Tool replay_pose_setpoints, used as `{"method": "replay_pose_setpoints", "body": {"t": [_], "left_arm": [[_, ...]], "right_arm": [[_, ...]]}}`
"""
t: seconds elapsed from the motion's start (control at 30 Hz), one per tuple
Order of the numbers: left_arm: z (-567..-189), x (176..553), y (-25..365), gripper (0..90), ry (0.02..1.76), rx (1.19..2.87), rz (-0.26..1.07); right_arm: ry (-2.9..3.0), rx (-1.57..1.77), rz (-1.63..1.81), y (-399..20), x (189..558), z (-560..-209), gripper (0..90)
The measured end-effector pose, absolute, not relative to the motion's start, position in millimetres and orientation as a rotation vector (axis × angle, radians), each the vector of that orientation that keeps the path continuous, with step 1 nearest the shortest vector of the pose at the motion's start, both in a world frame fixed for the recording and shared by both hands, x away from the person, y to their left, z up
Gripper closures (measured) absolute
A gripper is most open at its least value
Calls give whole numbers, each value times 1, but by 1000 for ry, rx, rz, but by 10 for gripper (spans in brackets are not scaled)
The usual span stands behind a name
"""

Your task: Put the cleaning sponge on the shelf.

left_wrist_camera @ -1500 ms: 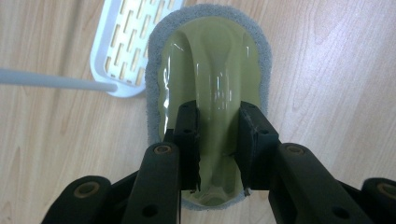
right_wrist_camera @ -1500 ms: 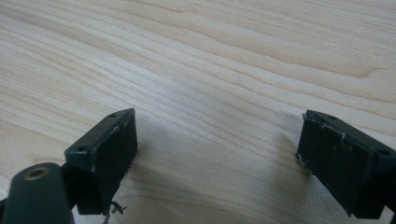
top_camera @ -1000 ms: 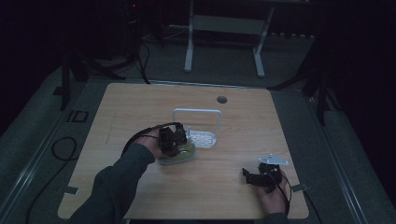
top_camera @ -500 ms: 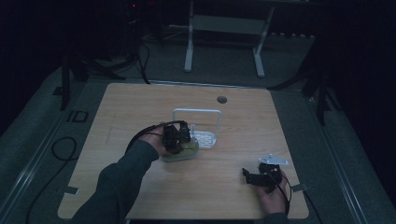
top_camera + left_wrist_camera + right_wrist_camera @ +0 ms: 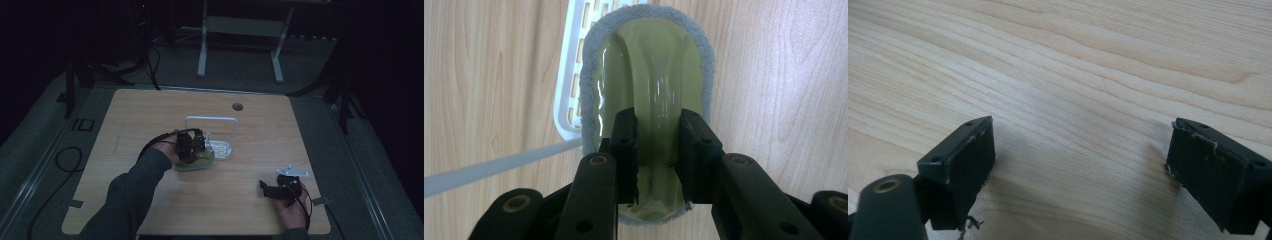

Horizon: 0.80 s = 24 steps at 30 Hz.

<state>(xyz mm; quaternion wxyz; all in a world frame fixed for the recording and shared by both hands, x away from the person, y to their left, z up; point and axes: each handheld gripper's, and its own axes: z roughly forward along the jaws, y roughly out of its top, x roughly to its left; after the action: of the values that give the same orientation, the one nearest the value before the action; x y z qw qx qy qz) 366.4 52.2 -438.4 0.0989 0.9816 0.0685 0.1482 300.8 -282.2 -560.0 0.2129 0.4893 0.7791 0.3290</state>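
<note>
Near the worktop's [image 5: 150, 115] centre we see the left claw [image 5: 658, 150] clamped on the raised green handle of a grey-edged scrubber [image 5: 649, 85]. The scrubber's far end overlaps a white slotted rack [image 5: 569, 75] at its 11 o'clock. The right claw [image 5: 1080, 175] rests at the worktop's 5 o'clock, jaws spread wide over bare wood.
</note>
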Motion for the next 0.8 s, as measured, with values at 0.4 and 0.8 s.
{"method": "replay_pose_setpoints", "body": {"t": [0.4, 0.8], "left_arm": [[-440, 373, 50, 718, 190, 2891, 447], [-436, 380, 45, 718, 151, 2880, 460]], "right_arm": [[2163, 1358, 913, -282, 301, -560, 116], [2163, 1359, 914, -282, 301, -560, 116]]}}
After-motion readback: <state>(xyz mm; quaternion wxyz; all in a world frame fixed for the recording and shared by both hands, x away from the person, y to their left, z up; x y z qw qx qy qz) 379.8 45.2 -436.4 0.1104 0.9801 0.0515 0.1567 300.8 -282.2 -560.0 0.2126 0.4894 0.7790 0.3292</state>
